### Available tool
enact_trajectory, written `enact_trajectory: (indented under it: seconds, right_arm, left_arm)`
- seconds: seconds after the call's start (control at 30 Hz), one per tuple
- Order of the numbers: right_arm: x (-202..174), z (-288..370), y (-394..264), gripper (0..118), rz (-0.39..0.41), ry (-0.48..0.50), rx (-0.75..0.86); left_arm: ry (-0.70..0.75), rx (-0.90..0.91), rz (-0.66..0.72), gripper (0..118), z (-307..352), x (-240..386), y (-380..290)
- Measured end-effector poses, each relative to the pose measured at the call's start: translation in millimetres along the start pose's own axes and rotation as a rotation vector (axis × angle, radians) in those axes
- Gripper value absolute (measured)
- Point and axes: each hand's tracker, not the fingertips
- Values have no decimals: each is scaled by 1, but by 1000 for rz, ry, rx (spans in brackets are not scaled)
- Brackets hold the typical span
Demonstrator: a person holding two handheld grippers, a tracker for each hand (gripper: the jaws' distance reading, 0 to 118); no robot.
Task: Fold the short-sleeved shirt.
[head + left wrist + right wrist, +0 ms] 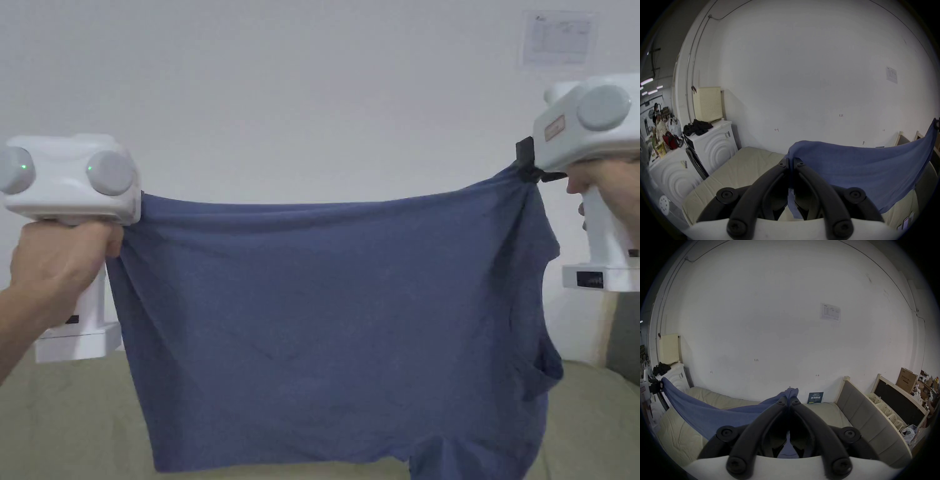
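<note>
Above the pale quilted mattress (75, 425), the soft blue short-sleeved shirt (325, 325) hangs spread in the air, clear of the mattress as far as the head view shows, its top edge stretched between both tools. The left gripper (791, 160) has its jaws closed together on one corner of the cloth; the right gripper (788, 400) is likewise clamped on a bunched corner, higher than the left in the head view. One sleeve droops along the shirt's right side, and the bottom edge looks uneven. I judge the main risk to be a slip: each grip holds only a small bunch of thin fabric, so a sharp tug apart could pull a corner free. Lowering onto the mattress with the right side higher could also land the shirt skewed, with the loose sleeve tucked underneath and creases trapped.
</note>
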Motion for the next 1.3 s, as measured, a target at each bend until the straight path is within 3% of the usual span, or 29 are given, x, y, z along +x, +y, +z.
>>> enact_trajectory:
  seconds: [0.27, 0.5, 0.7, 0.87, 1.07, 1.3]
  right_arm:
    - [-15, -60, -78, 3, 24, 19, -96]
    - [-22, -61, -211, 3, -24, 108, -243]
    - [-23, -3, -335, 3, 14, 138, -380]
    - [-16, 75, -409, 3, -24, 162, -414]
    - [-4, 162, -466, 3, -91, 179, -459]
    - [17, 232, -519, 3, -115, 192, -536]
  left_arm:
    - [11, -99, -73, 1, -55, 19, -80]
    - [-26, -236, -155, 1, -68, 17, -195]
    - [-81, -360, -204, 1, -22, -16, -297]
    - [-113, -405, -190, 2, 34, -51, -354]
    - [-127, -459, -160, 1, 92, -87, -399]
    - [-157, -505, -128, 1, 166, -128, -437]
